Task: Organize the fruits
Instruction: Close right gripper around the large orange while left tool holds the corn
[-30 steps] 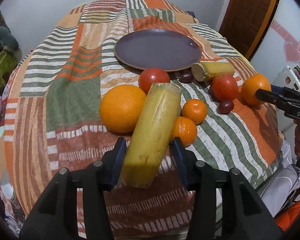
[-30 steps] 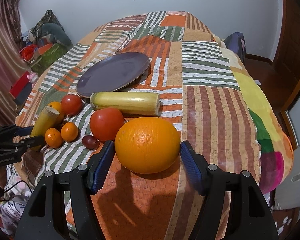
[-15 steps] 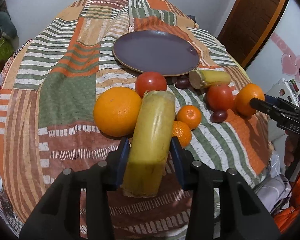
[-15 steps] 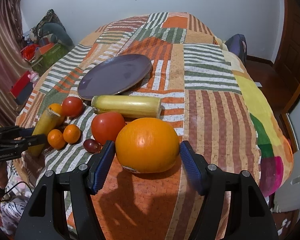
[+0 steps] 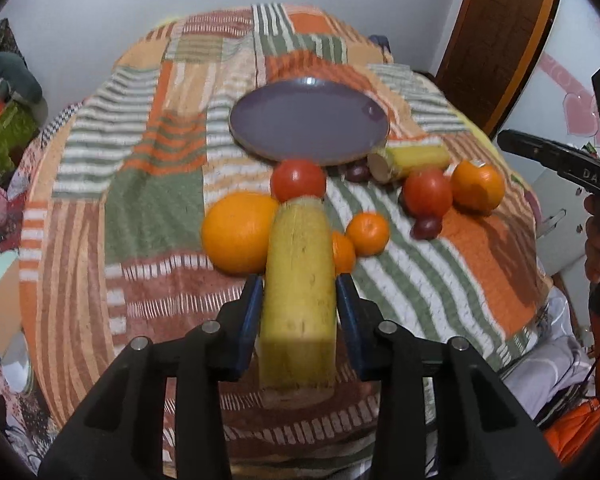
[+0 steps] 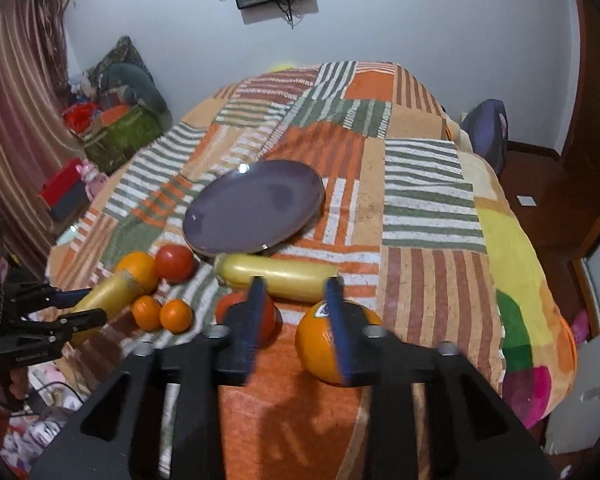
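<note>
My left gripper (image 5: 296, 300) is clamped on a banana (image 5: 298, 280), its blue pads pressed against both sides of the peel, with the fruit pointing away from me over the striped blanket (image 5: 140, 208). From the other side I see that same banana (image 6: 112, 292) caught between the black fingers. Just left of it lies a big orange (image 5: 238, 232), touching its far end. Behind the banana's tip sits a tomato (image 5: 298, 180), close to the near rim of the purple plate (image 5: 308, 124), which holds nothing. To the right of the banana are two small tangerines (image 5: 368, 233), one partly hidden behind it. Further right lie a dark grape (image 5: 426, 227), a second tomato (image 5: 428, 193) and another orange (image 5: 478, 186), bunched together, with a second banana (image 5: 412, 160) lying crosswise behind them near the plate's edge.

My right gripper (image 6: 294, 292) hangs over that right-hand bunch with its jaws apart and nothing between them. The left finger covers part of the second tomato (image 6: 224, 308); the right finger crosses the stickered orange (image 6: 324, 344). The view is blurred, so I cannot tell whether either pad touches fruit.
</note>
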Demonstrator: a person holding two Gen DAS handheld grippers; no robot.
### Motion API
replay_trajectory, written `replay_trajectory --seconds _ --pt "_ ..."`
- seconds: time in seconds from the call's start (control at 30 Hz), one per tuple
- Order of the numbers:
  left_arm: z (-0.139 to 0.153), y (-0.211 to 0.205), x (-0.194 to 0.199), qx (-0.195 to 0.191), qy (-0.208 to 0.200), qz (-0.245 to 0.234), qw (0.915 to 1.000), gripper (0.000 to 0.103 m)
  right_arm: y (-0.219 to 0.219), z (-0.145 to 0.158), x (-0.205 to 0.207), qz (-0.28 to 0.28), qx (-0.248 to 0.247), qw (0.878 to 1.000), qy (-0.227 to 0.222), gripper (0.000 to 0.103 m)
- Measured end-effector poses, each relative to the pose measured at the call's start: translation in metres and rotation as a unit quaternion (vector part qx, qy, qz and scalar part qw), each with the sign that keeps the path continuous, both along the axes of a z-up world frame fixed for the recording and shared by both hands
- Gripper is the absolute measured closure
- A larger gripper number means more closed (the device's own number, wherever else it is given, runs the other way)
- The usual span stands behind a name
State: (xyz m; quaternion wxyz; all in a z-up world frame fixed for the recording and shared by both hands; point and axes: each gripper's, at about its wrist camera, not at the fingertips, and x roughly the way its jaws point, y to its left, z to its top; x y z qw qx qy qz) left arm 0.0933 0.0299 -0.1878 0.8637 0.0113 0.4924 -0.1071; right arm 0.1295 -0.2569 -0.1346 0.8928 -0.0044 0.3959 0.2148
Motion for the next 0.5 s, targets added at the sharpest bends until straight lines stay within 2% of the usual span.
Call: replay_trajectory --seconds 0.03,0.07,0.27,0.4,0.5 --pt "-0.005 0.001 -0.001 0.003 0.006 0.001 1.0000 0.068 0.000 -0.004 -0.001 -0.003 -0.005 1.000 0.001 0.043" --pt "-0.008 0.002 -0.001 0.003 0.008 0.002 1.0000 0.068 -0.001 -0.010 -0.001 -0.008 -0.014 1.000 0.003 0.039" --pt "-0.012 -0.002 0.005 0.009 0.008 -0.004 0.9999 0.067 -0.006 -0.047 0.011 -0.025 -0.047 0.997 0.050 0.038" --pt "-0.021 -0.006 0.015 0.020 0.019 -0.007 0.9996 0.067 -0.013 -0.052 0.013 -0.032 -0.034 0.997 0.058 0.036" --pt "-0.030 -0.005 0.023 0.013 0.033 -0.003 0.9994 0.066 -0.012 -0.052 0.014 -0.026 -0.036 0.997 0.060 0.035"
